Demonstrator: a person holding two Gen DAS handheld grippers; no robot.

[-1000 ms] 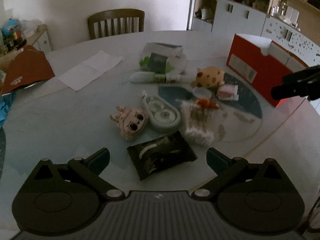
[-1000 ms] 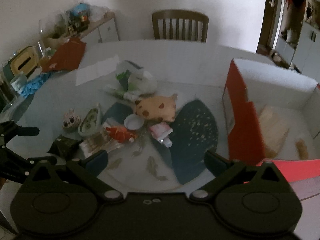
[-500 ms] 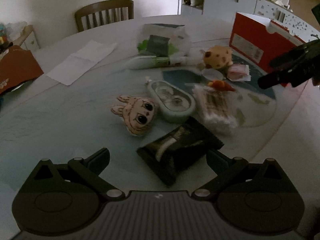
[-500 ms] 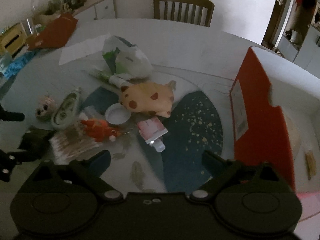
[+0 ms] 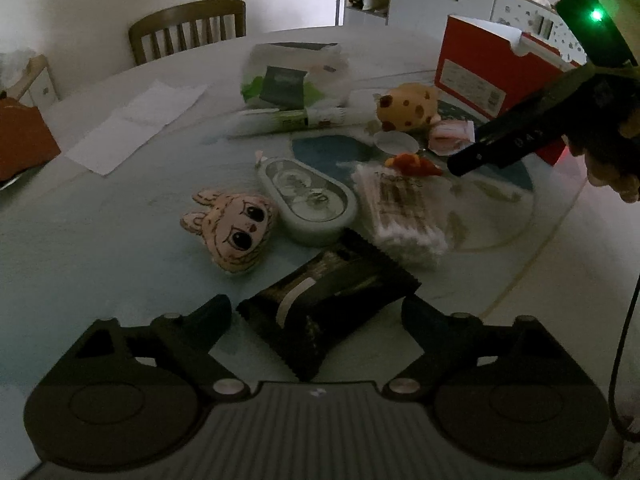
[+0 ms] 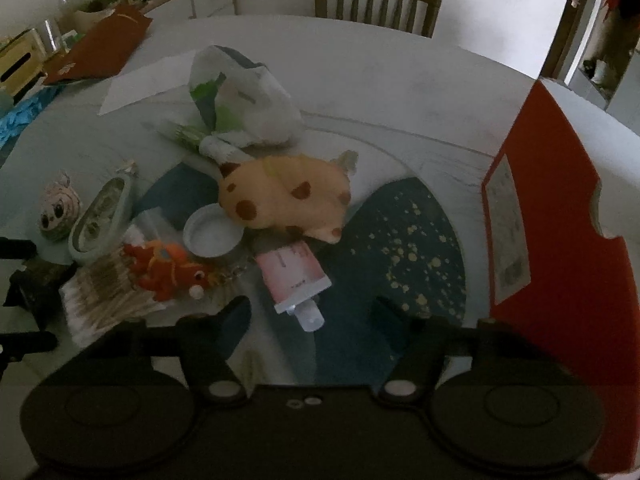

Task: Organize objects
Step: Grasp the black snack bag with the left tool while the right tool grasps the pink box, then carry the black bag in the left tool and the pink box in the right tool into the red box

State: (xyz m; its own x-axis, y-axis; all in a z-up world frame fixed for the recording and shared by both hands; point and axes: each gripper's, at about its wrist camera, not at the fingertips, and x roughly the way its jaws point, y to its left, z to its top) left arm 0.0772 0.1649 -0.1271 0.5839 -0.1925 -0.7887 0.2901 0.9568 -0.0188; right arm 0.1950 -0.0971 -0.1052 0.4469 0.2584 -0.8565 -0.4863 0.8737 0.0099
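Note:
My left gripper (image 5: 316, 312) is open, its fingers on either side of a black snack packet (image 5: 326, 306) on the table, not closed on it. Beyond lie a bunny-face plush (image 5: 234, 230), an oval grey case (image 5: 308, 200) and a cotton swab pack (image 5: 402, 212). My right gripper (image 6: 312, 312) is open and hovers just above a pink tube (image 6: 294, 276). Near it are a spotted yellow plush (image 6: 286, 196), a white lid (image 6: 214, 236) and an orange toy (image 6: 168, 266). The red box (image 6: 560, 248) stands at the right.
A white plastic bag (image 6: 248, 96) and a green-white tube (image 5: 288, 118) lie further back. A sheet of paper (image 5: 136, 124) and a chair (image 5: 188, 28) are beyond. The round table's edge (image 5: 552, 232) runs close on the right.
Both grippers have moved forward and down. The left now straddles the black packet. The right has come close over the pink tube.

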